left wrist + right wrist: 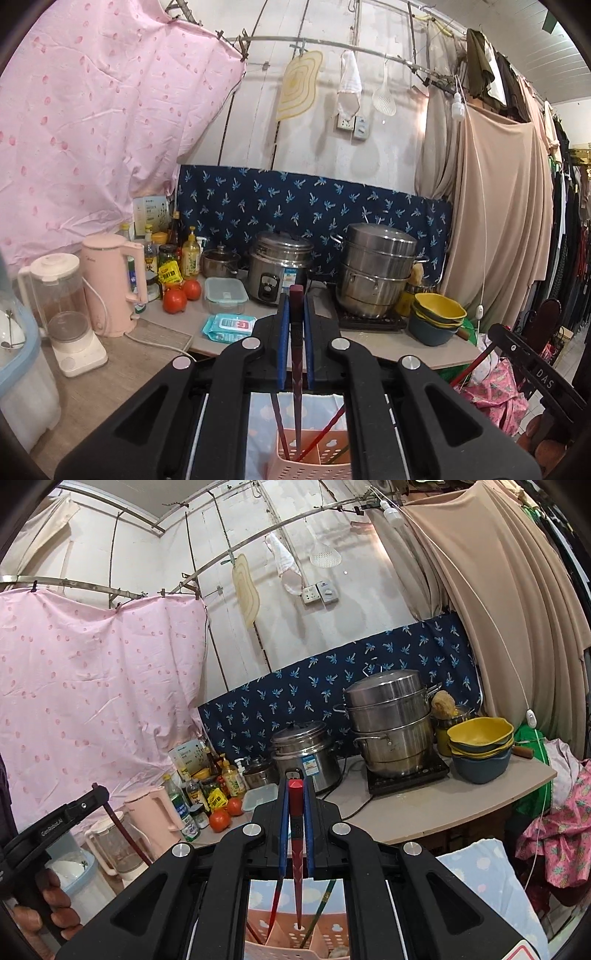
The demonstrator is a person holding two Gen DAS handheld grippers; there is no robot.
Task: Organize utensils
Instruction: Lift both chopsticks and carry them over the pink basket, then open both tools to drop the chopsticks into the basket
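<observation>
My left gripper (295, 295) is shut on a dark maroon chopstick (296, 354) that hangs with its tip in a pink perforated utensil basket (314, 467) below. Other chopsticks (279, 421) stand in the basket. My right gripper (295, 777) is shut on a red chopstick (296, 834), its tip down at the same pink basket (325, 934), where more chopsticks (275, 904) lean. The left gripper also shows at the left edge of the right wrist view (62, 823), held by a hand, with its chopstick hanging below it.
The counter (388, 343) carries a steel steamer pot (376, 269), a rice cooker (279, 266), stacked bowls (437, 317), tomatoes (175, 299), bottles, a pink kettle (110, 280) and a blender (66, 314). A cloud-print cloth (491, 886) lies under the basket.
</observation>
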